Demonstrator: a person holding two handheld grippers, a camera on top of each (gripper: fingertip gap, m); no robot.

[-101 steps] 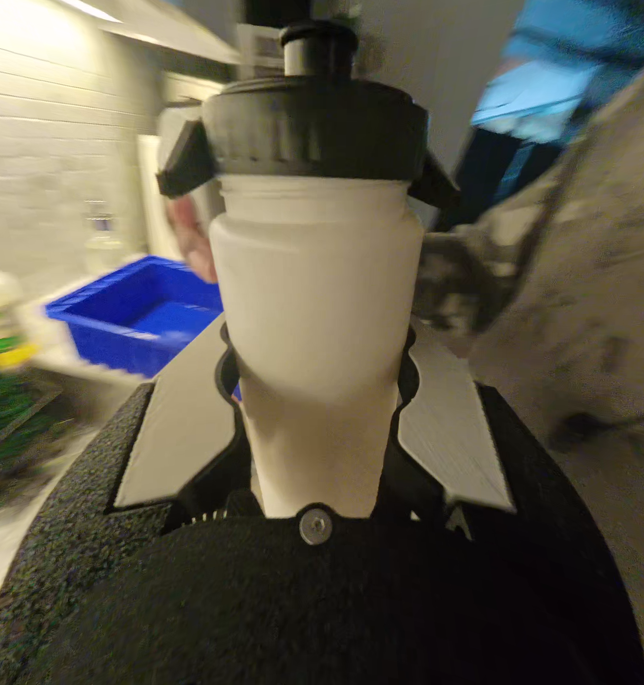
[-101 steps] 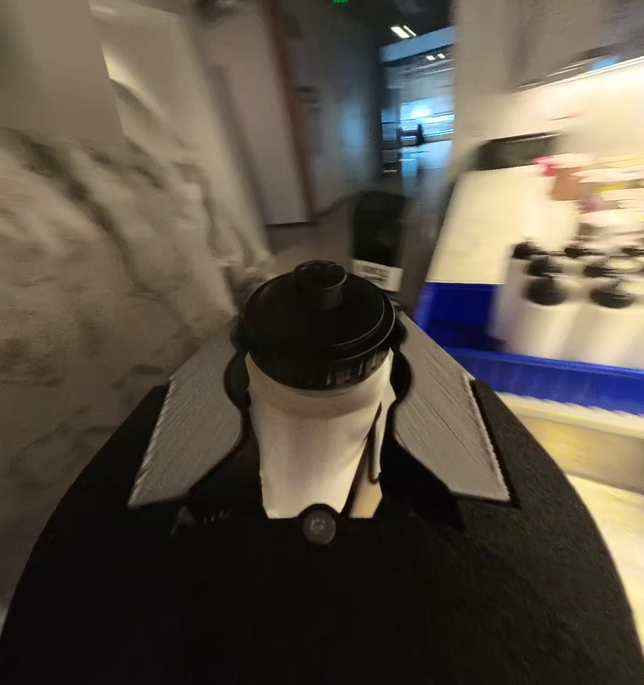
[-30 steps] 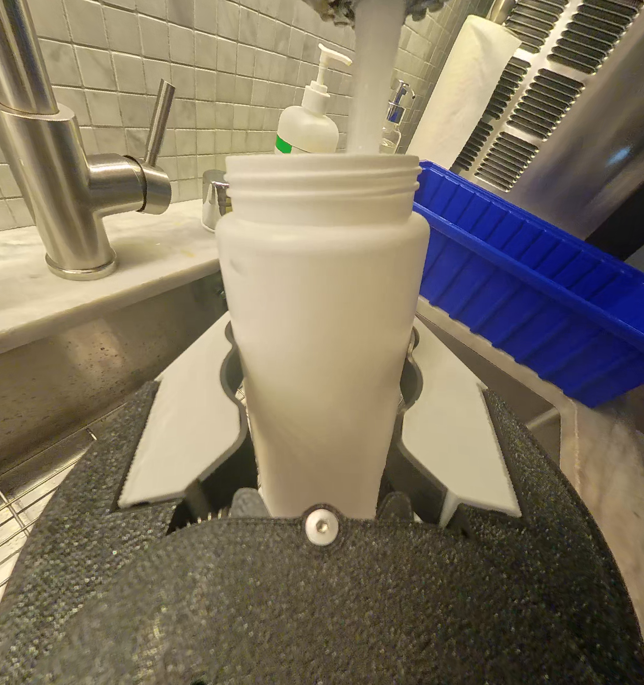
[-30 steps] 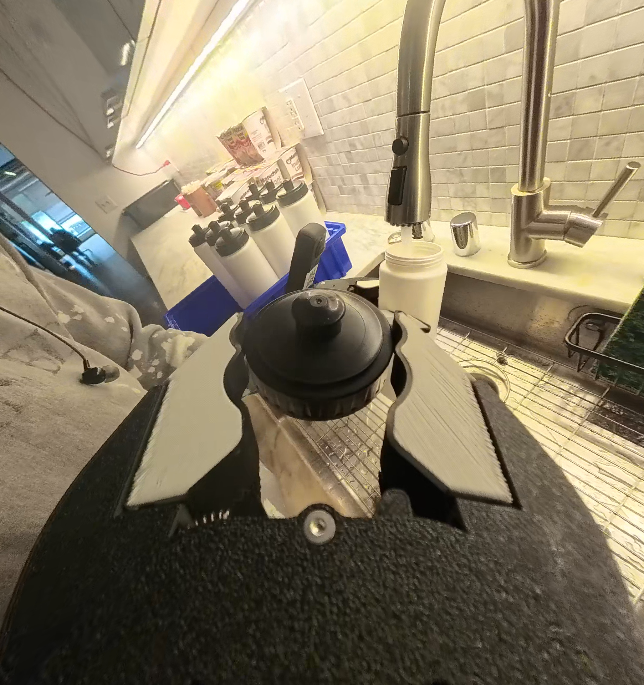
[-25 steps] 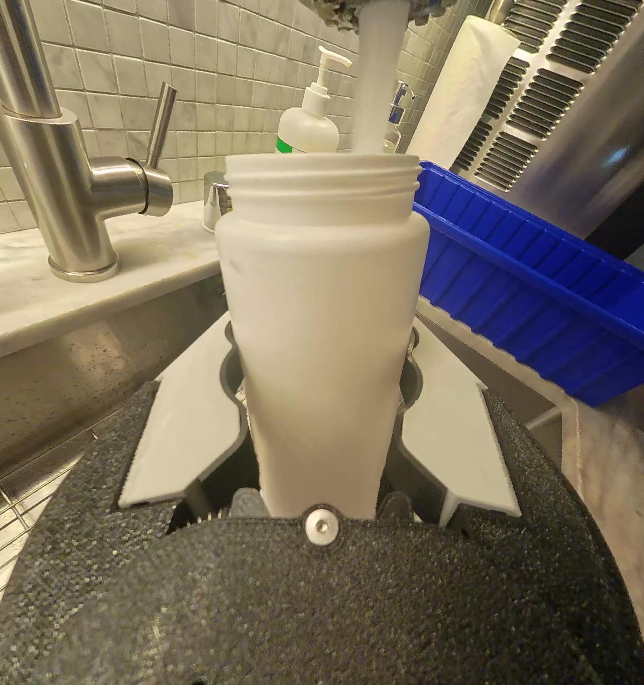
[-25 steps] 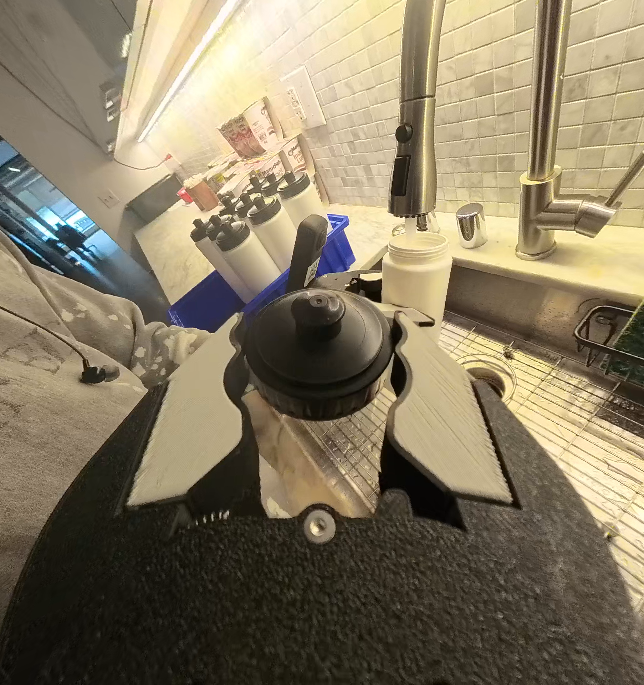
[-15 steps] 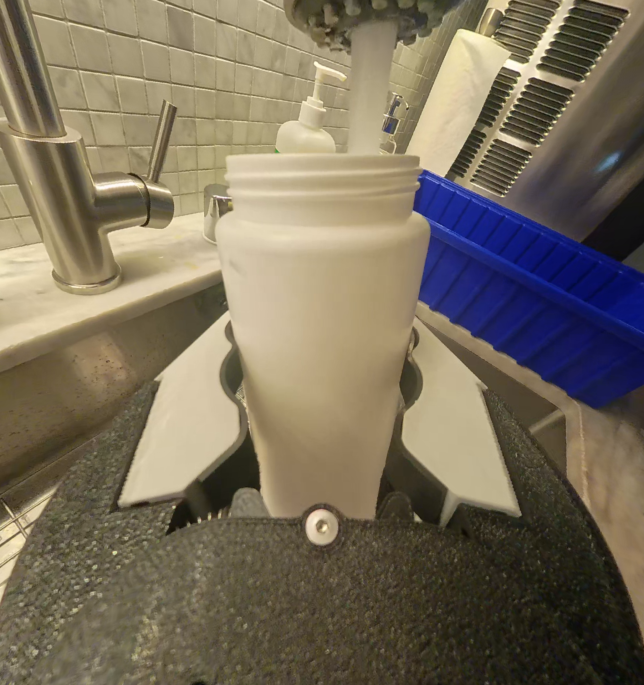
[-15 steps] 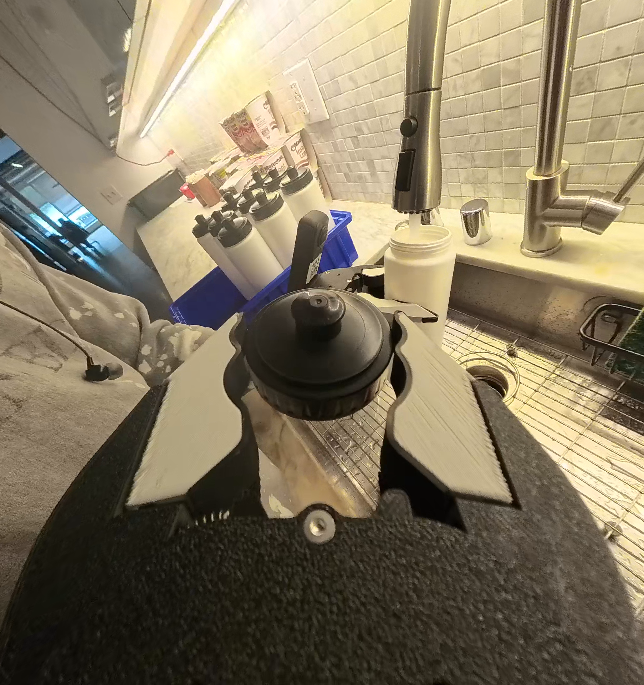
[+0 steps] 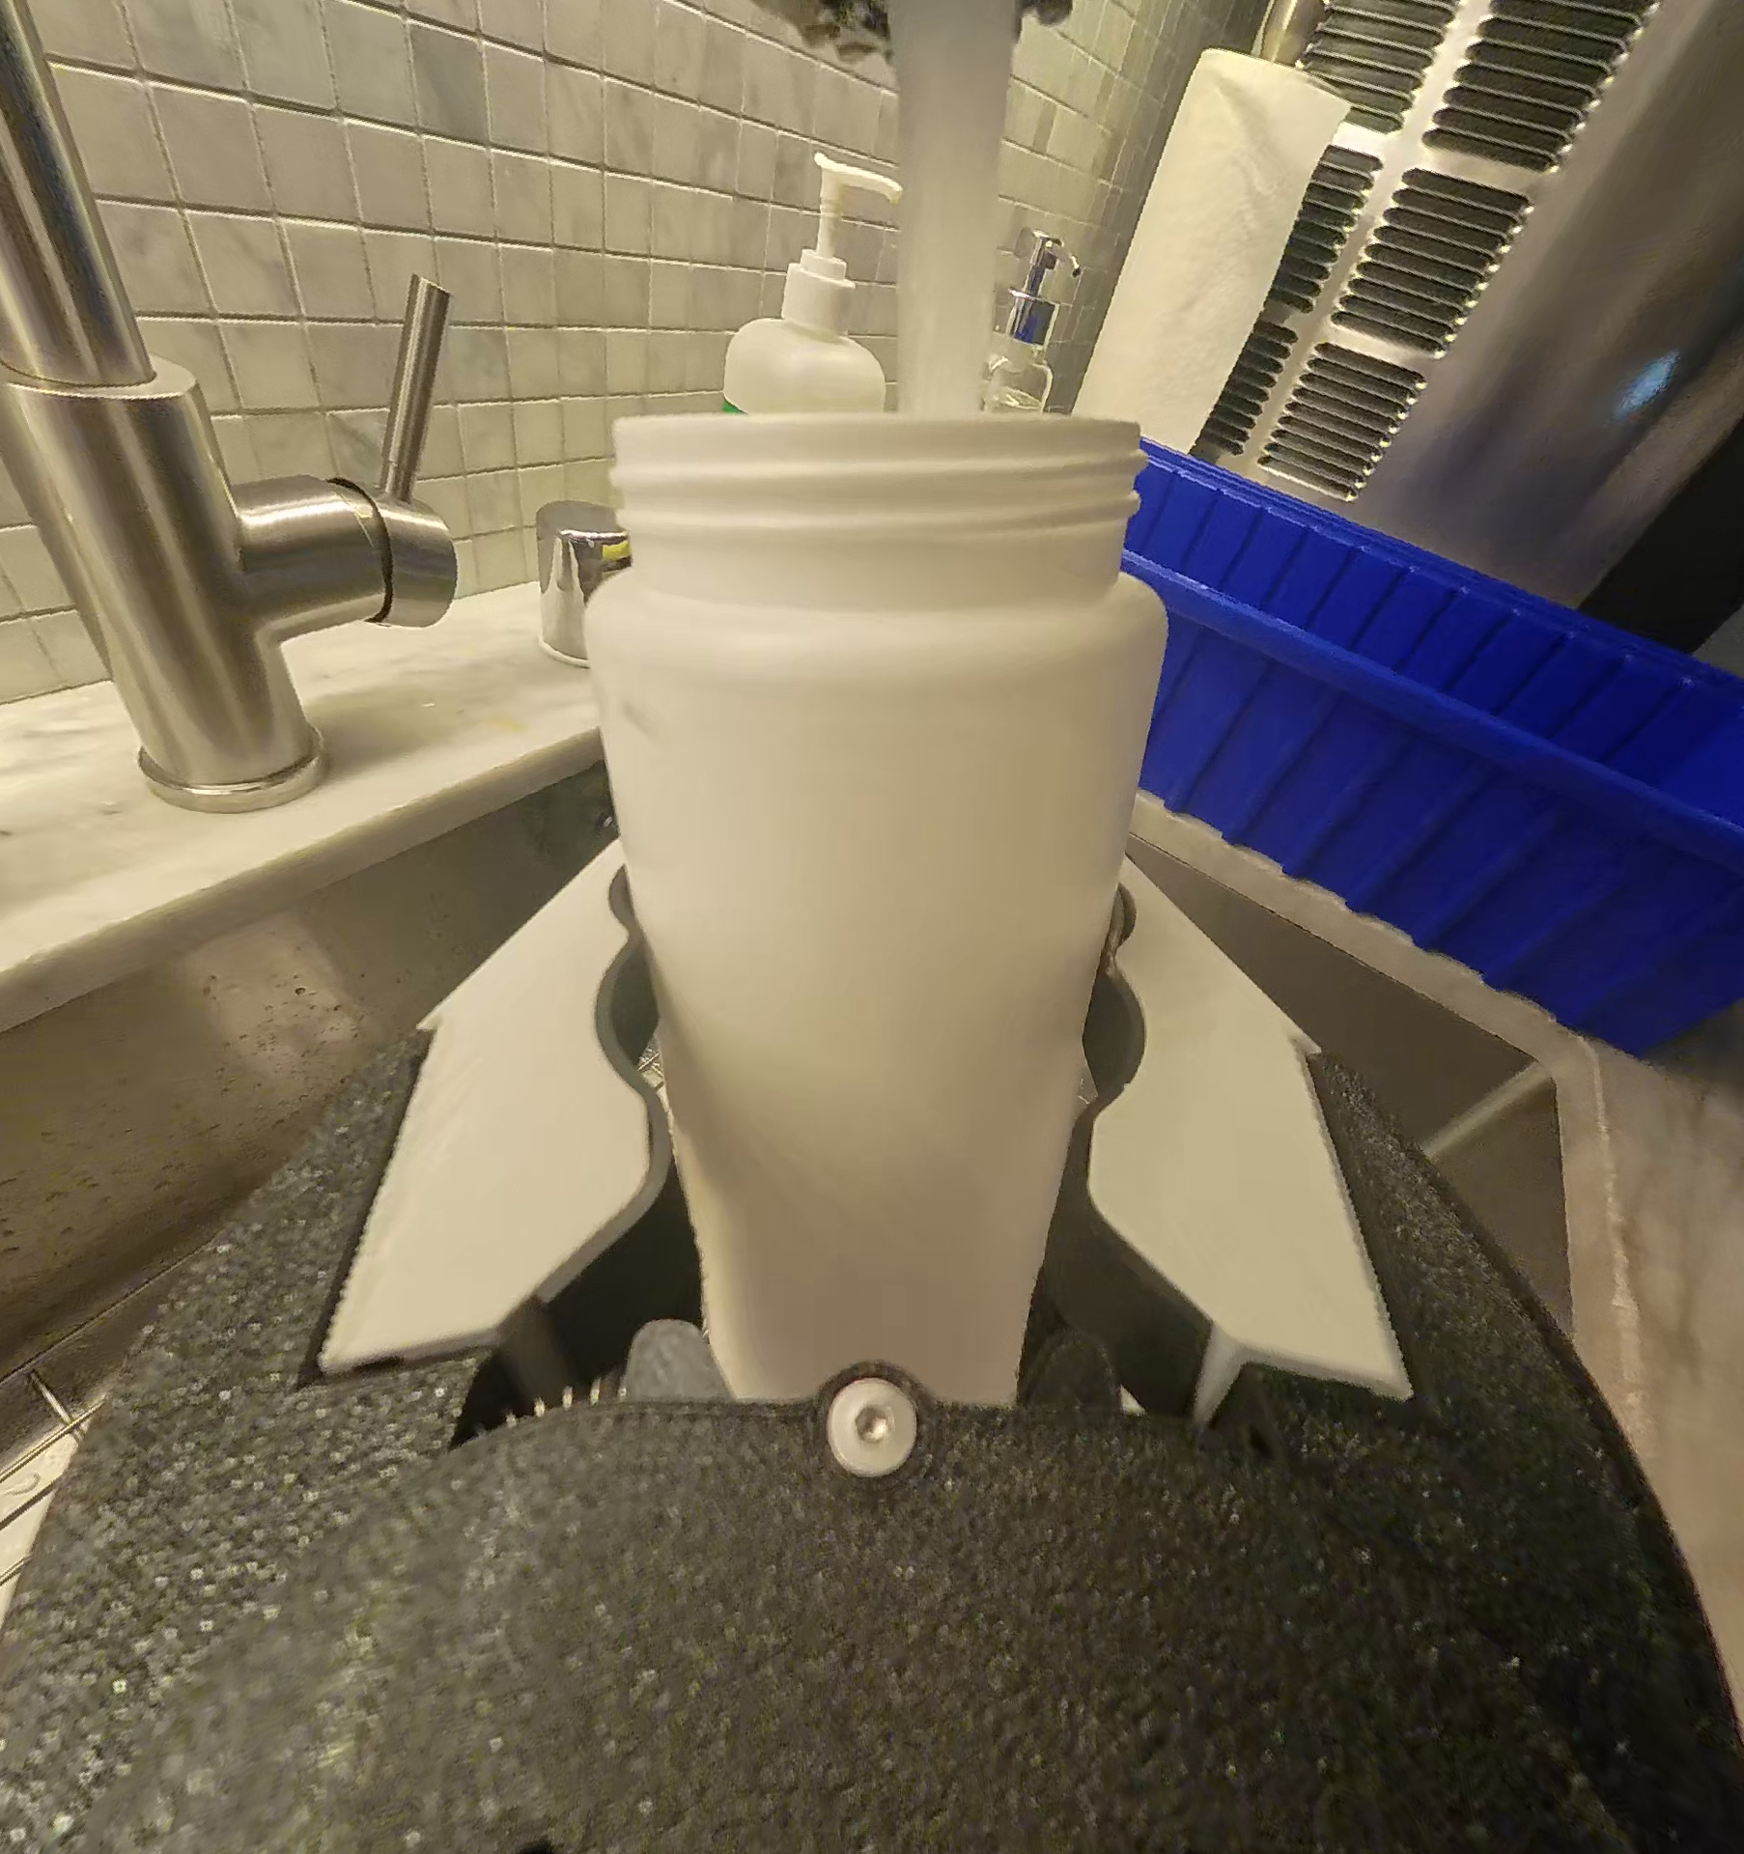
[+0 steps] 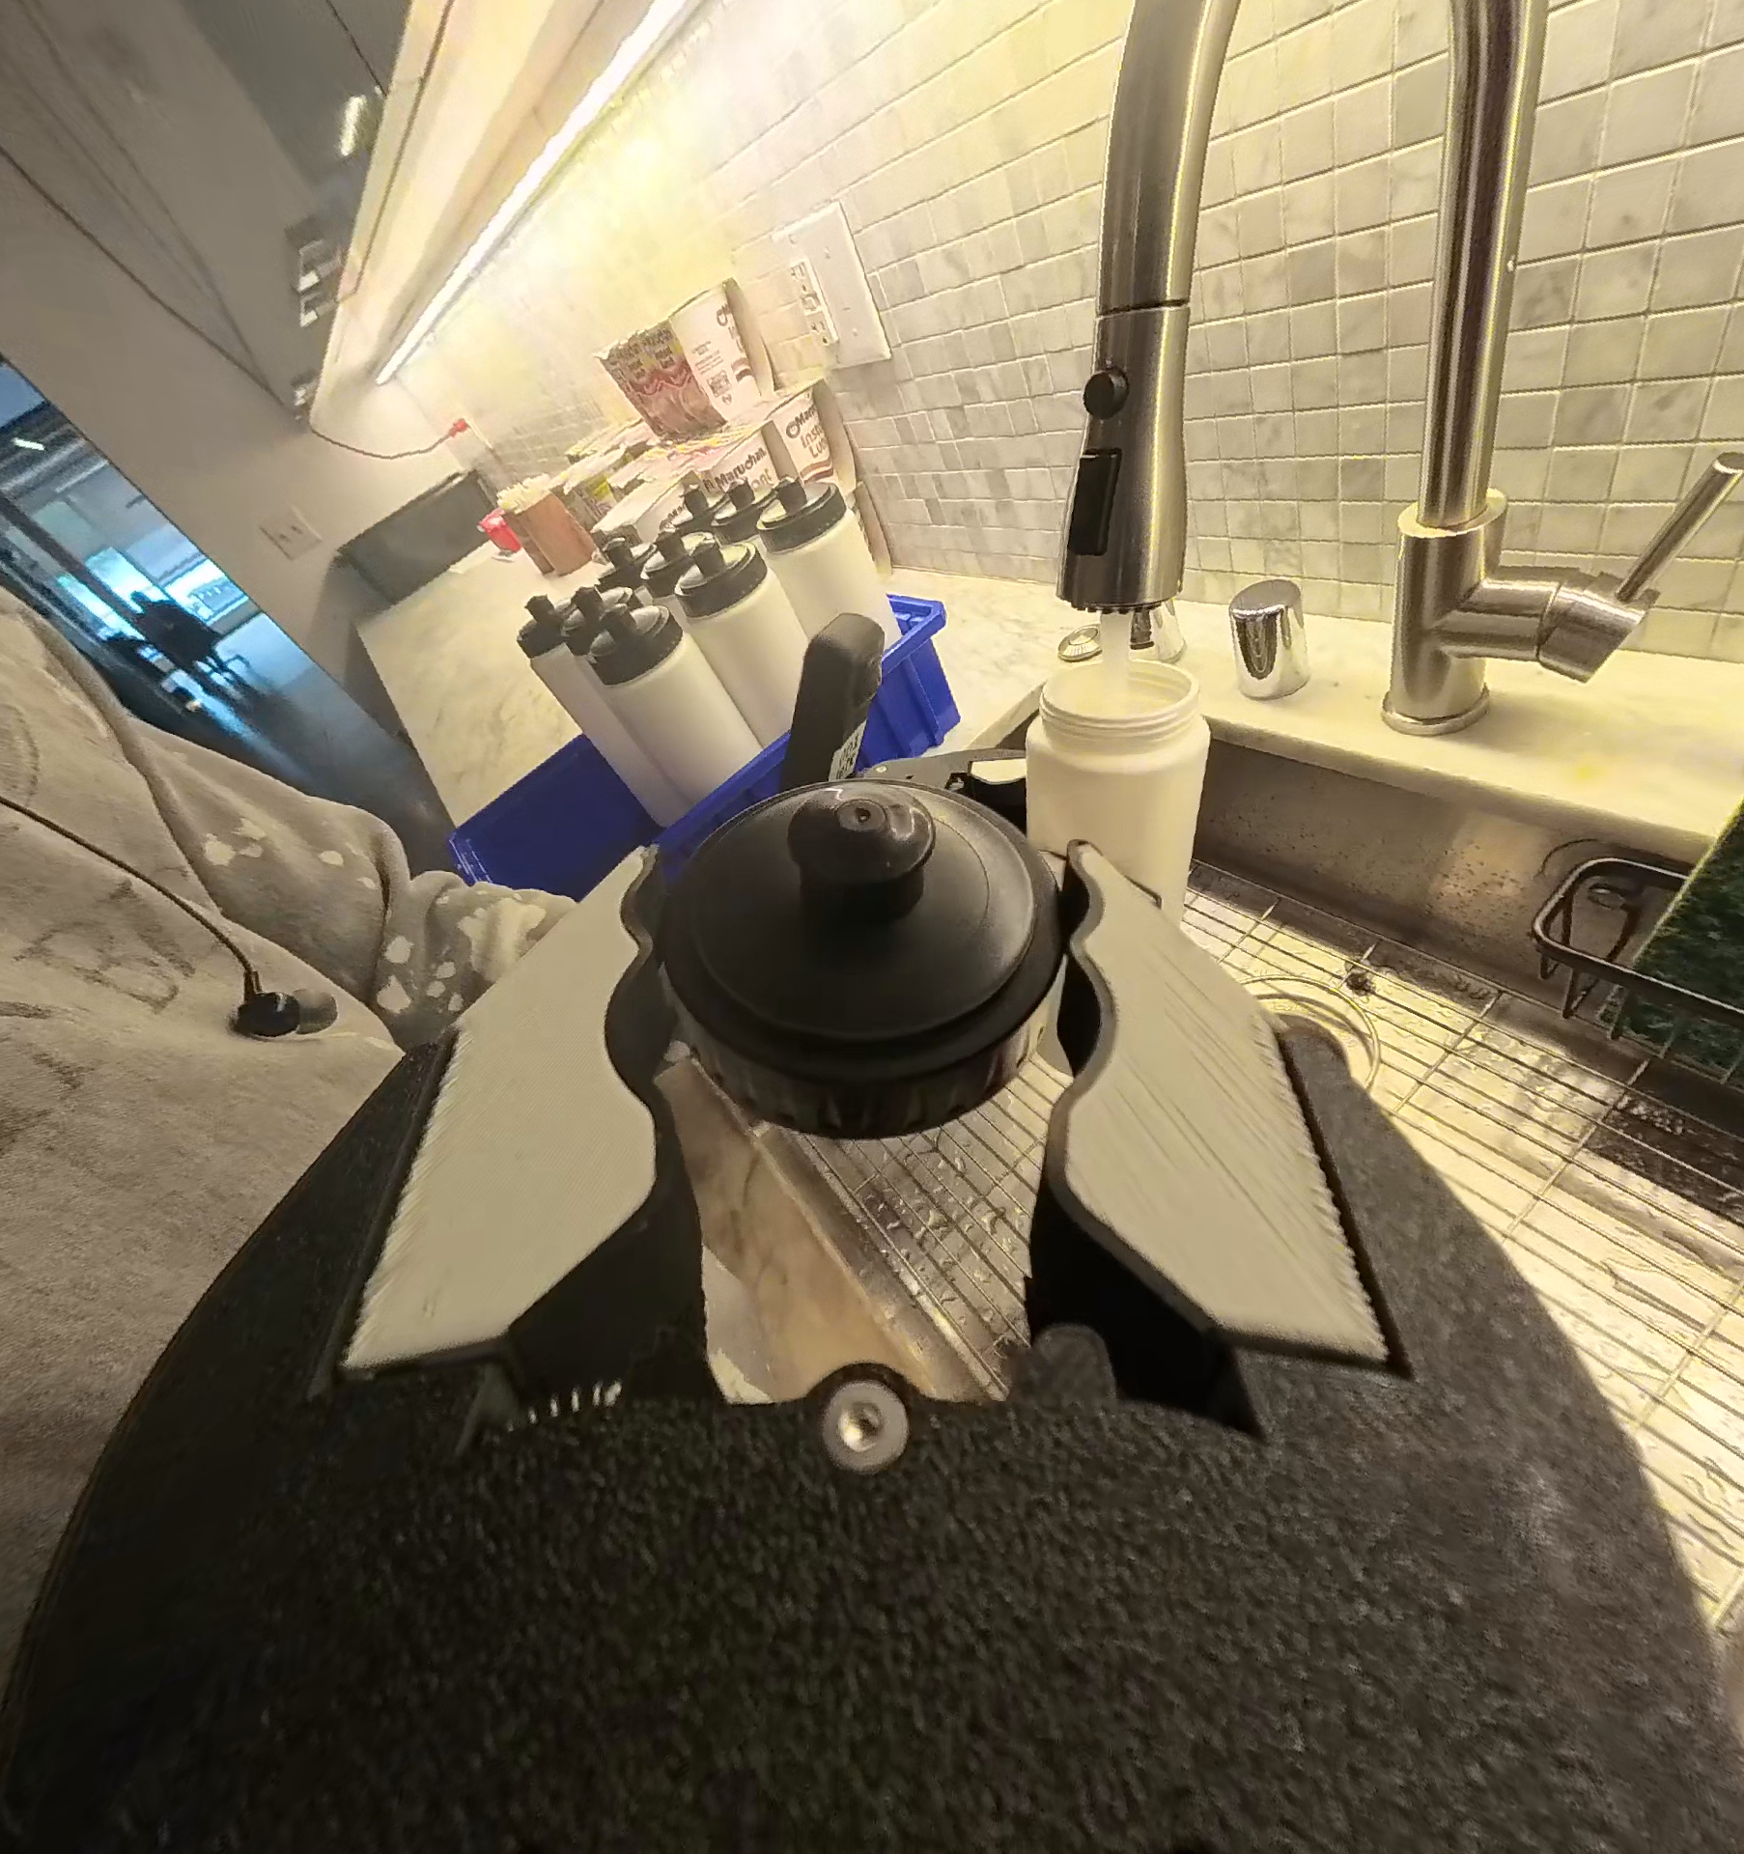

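Note:
My left gripper (image 9: 873, 963) is shut on an open white bottle (image 9: 878, 762) and holds it upright over the sink. A stream of water (image 9: 943, 201) runs from the faucet head straight into the bottle's mouth. In the right wrist view the same bottle (image 10: 1117, 778) stands under the pull-down faucet head (image 10: 1124, 461). My right gripper (image 10: 853, 953) is shut on the bottle's black cap (image 10: 853, 963) and holds it above the sink's near edge, to the left of the bottle.
A blue bin (image 9: 1450, 762) sits on the counter right of the sink. Another blue bin (image 10: 898, 682) holds several capped white bottles (image 10: 687, 692). A faucet base (image 9: 176, 502), soap dispenser (image 9: 808, 341), paper towel roll (image 9: 1209, 231), sink grid (image 10: 1450, 1154) and green sponge (image 10: 1741, 923) are around.
Earlier both grippers held the capped bottle; now the cap is off in the right gripper. Over the last second the bottle has stayed under the running water with little shift.

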